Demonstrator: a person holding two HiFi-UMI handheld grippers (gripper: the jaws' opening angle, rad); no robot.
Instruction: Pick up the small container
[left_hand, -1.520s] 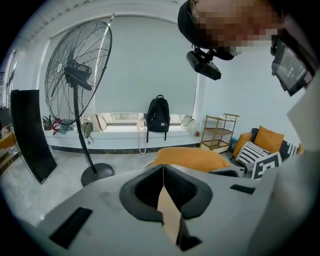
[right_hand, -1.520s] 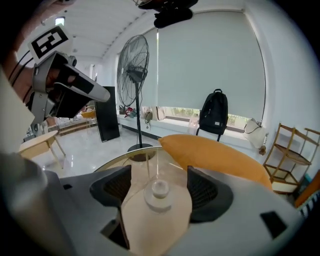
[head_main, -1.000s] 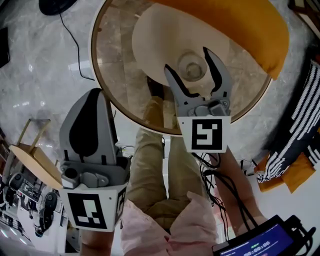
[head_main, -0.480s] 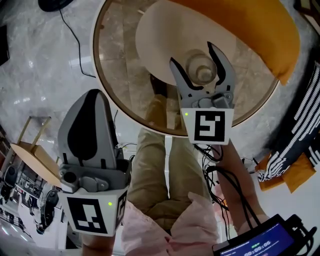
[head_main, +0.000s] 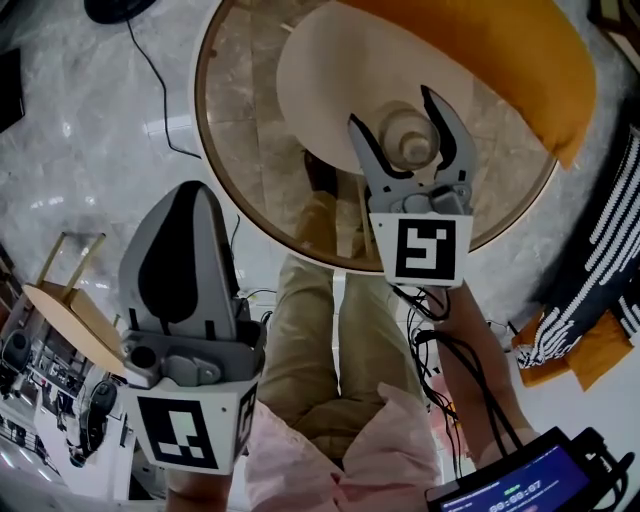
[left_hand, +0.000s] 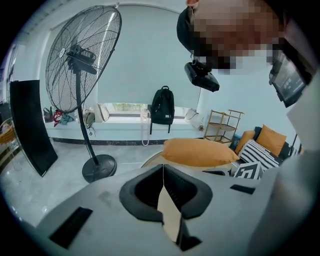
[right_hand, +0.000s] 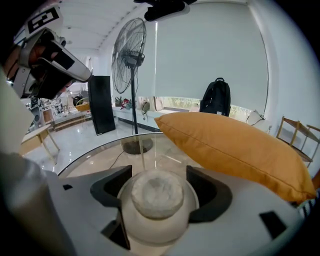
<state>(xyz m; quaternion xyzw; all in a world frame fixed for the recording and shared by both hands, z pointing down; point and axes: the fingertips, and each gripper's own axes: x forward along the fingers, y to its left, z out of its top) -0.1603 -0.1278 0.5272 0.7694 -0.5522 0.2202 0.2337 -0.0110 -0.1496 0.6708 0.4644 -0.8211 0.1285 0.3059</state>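
Note:
The small container (head_main: 411, 141) is a white round pot with a lid, standing on a cream round mat (head_main: 320, 70) on the glass table (head_main: 215, 170). My right gripper (head_main: 395, 112) is open, with one jaw on each side of the pot and close to its walls. In the right gripper view the container (right_hand: 157, 197) fills the gap of the right gripper (right_hand: 159, 175); whether the pads touch it I cannot tell. My left gripper (head_main: 190, 190) is shut and empty, held off the table's left side over the floor. The left gripper (left_hand: 163, 167) points across the room.
A large orange cushion (head_main: 480, 50) lies on the table just behind the pot, seen close in the right gripper view as the cushion (right_hand: 235, 145). A standing fan (left_hand: 82, 55) is on the floor beyond. A wooden shelf (head_main: 60, 300) stands low left, striped cushions (head_main: 600, 250) at the right.
My right gripper has moved forward over the table until its open jaws flank the container. The left gripper has stayed about where it was.

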